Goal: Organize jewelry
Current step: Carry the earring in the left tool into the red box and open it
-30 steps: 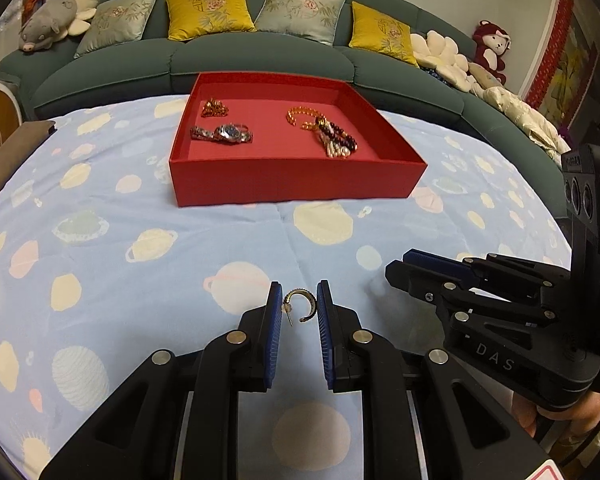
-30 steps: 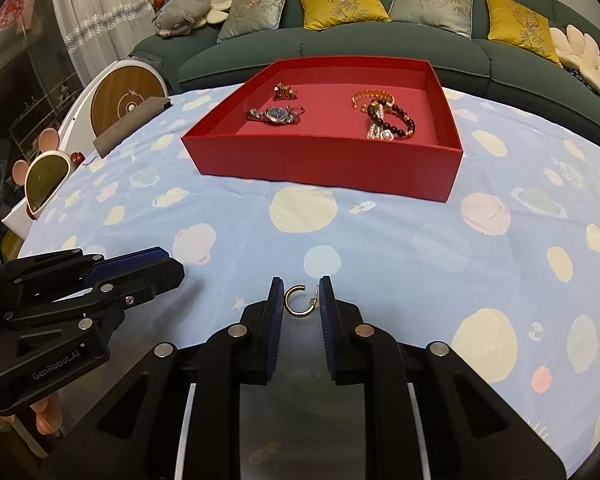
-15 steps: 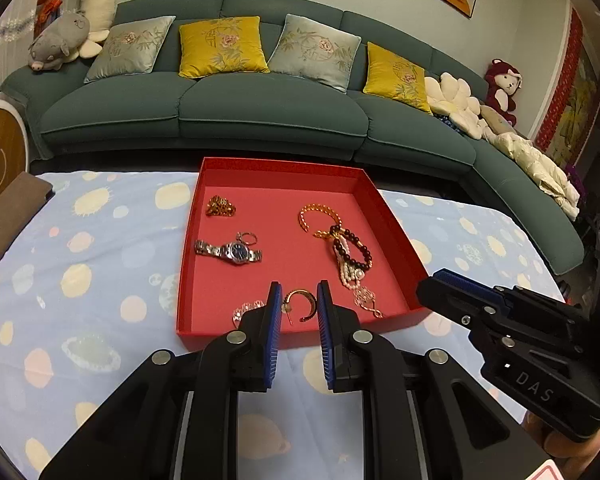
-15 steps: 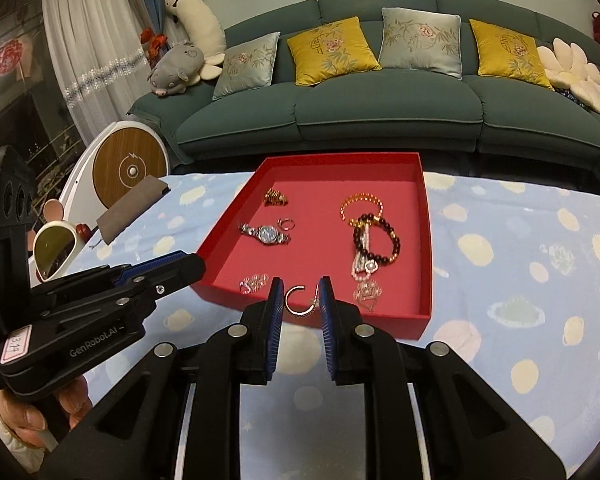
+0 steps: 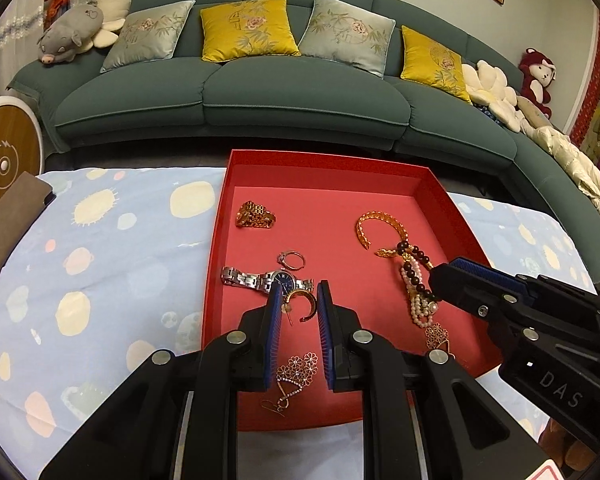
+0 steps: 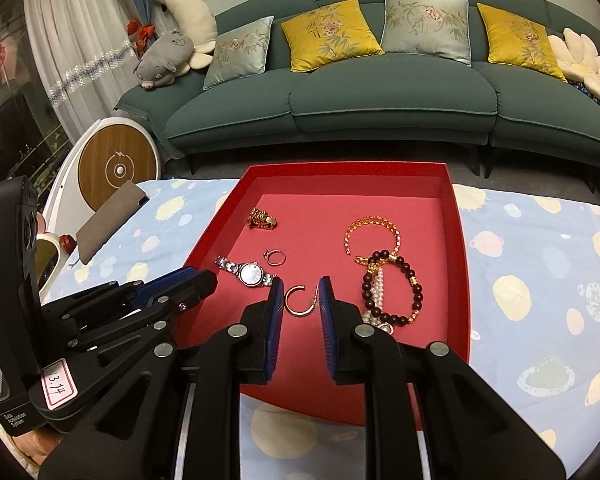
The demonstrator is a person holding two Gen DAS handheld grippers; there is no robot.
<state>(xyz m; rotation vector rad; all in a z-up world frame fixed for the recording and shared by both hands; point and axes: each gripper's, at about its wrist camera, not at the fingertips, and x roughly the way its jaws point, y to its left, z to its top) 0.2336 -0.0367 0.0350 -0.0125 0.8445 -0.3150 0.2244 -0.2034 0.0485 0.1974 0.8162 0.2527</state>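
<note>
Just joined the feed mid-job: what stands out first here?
A shallow red cardboard tray on the planet-print blue cloth holds scattered jewelry. Each hand-held gripper, left and right, pinches a gold hoop earring above it. A silver wristwatch lies just beyond.

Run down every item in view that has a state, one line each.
Left gripper: shut on a gold hoop earring, held above the tray.
Right gripper: shut on a second hoop earring, also above the tray.
Red tray: open-topped, on the tablecloth.
Silver watch: lying flat in the tray, band stretched out.
Silver ring: loose on the tray floor.
Dark bead bracelet: overlapping a pearl strand.
</note>
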